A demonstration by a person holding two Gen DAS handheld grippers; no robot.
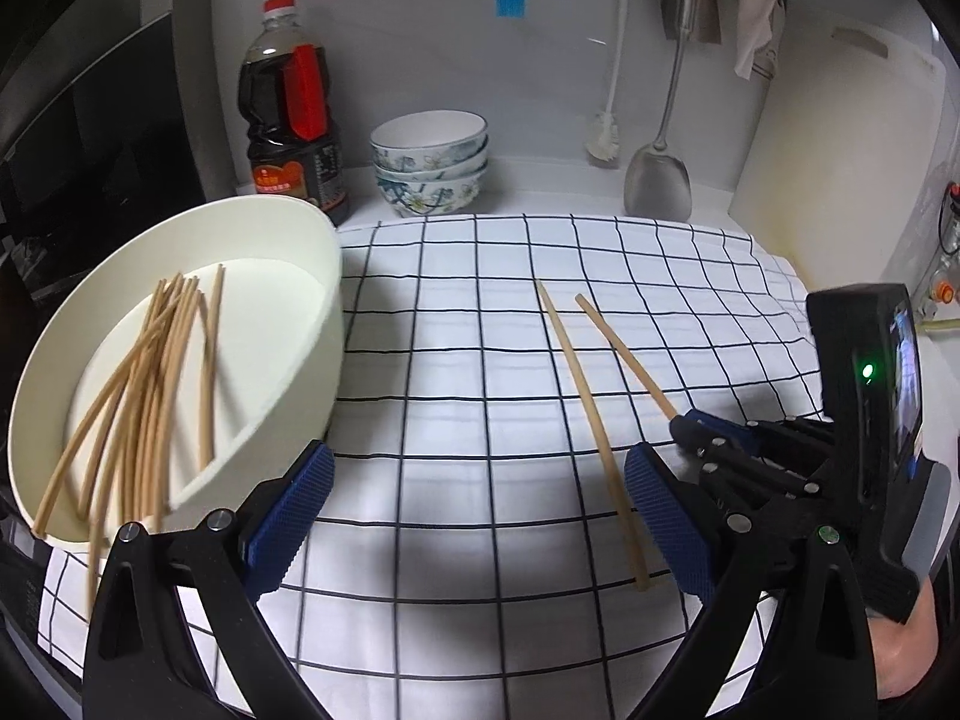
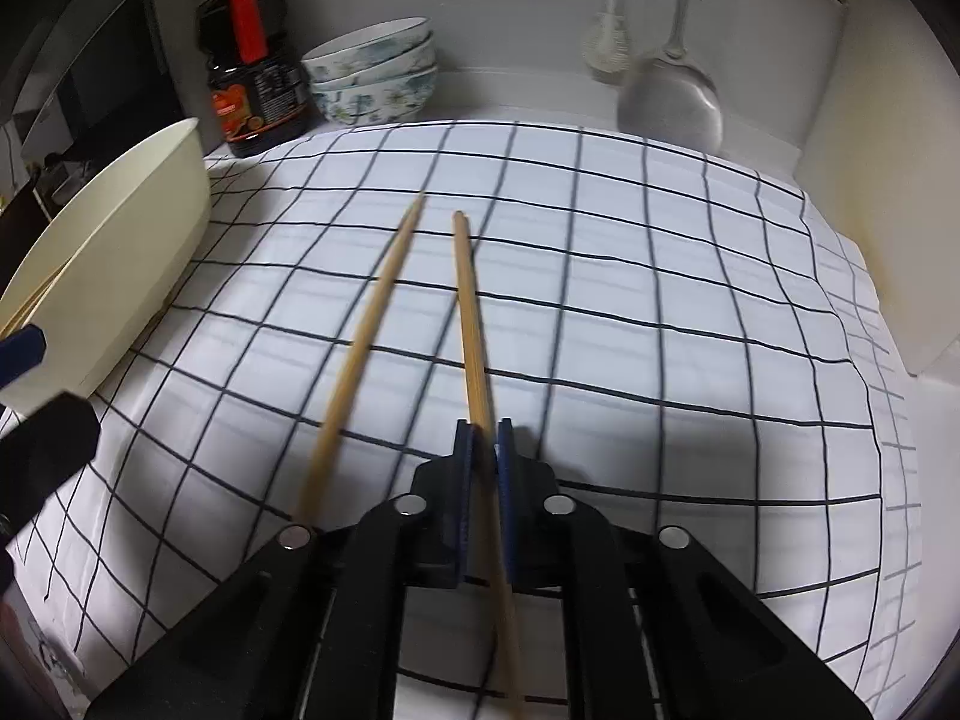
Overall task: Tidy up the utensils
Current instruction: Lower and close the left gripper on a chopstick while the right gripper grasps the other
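Observation:
A cream tub (image 1: 300, 276) at the left holds several wooden chopsticks (image 1: 150, 372); its wall also shows in the right wrist view (image 2: 120, 252). My left gripper (image 1: 477, 510) is open and empty, just right of the tub. My right gripper (image 2: 483, 438) is shut on a chopstick (image 2: 471, 312) that points away over the checked cloth; it also shows in the left wrist view (image 1: 690, 426) with that chopstick (image 1: 624, 354). A second chopstick (image 1: 591, 420) lies loose on the cloth beside it, seen also in the right wrist view (image 2: 366, 336).
A white cloth with a black grid (image 1: 480, 360) covers the counter. At the back stand a dark sauce bottle (image 1: 294, 114) and stacked patterned bowls (image 1: 429, 162). A metal spatula (image 1: 657, 180) and a brush (image 1: 603, 138) hang on the wall. A white board (image 1: 840, 150) leans at right.

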